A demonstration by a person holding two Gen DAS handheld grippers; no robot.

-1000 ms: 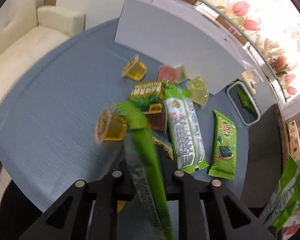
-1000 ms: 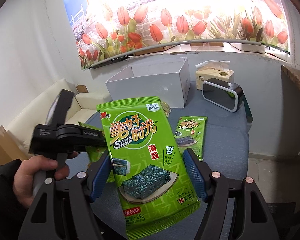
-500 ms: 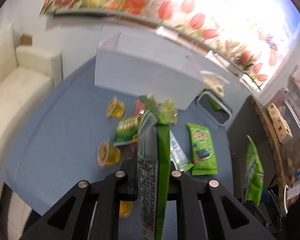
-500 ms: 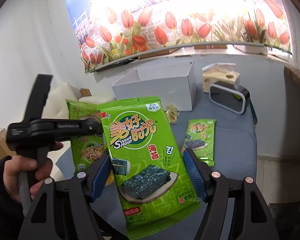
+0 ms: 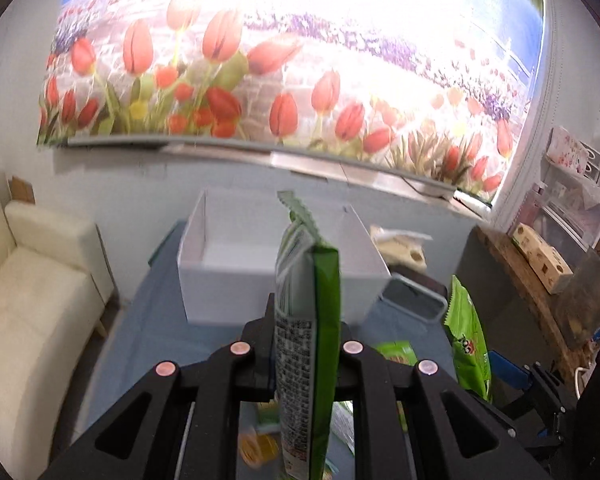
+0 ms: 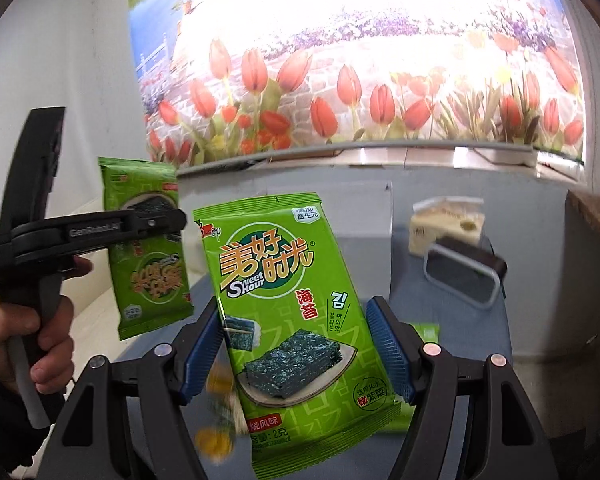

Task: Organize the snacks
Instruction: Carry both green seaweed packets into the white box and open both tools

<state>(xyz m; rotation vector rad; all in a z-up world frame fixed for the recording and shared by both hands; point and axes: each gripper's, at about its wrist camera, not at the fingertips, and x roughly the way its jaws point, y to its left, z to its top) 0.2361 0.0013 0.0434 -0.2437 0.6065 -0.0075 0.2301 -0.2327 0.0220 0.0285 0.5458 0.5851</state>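
My left gripper (image 5: 298, 320) is shut on a green seaweed packet (image 5: 306, 340), seen edge-on and held upright in the air before the open white box (image 5: 236, 272). In the right wrist view the left gripper (image 6: 156, 220) shows at the left, clamping that packet (image 6: 148, 256). My right gripper (image 6: 296, 352) is shut on a second green seaweed packet (image 6: 292, 312), face toward the camera; this packet also shows in the left wrist view (image 5: 466, 340) at the right. Both packets are raised above the blue table (image 5: 148, 340).
More green packets (image 5: 396, 354) and yellow jelly cups (image 5: 256, 448) lie on the table below, blurred. A black-and-white container (image 6: 464, 276) and a tissue pack (image 6: 446, 224) stand at the back right. A cream sofa (image 5: 32, 300) is at the left, a wooden shelf (image 5: 540, 292) at the right.
My left gripper has risen and tilted up with its packet, from looking down at the snacks to facing the white box and wall. The right gripper has also risen slightly.
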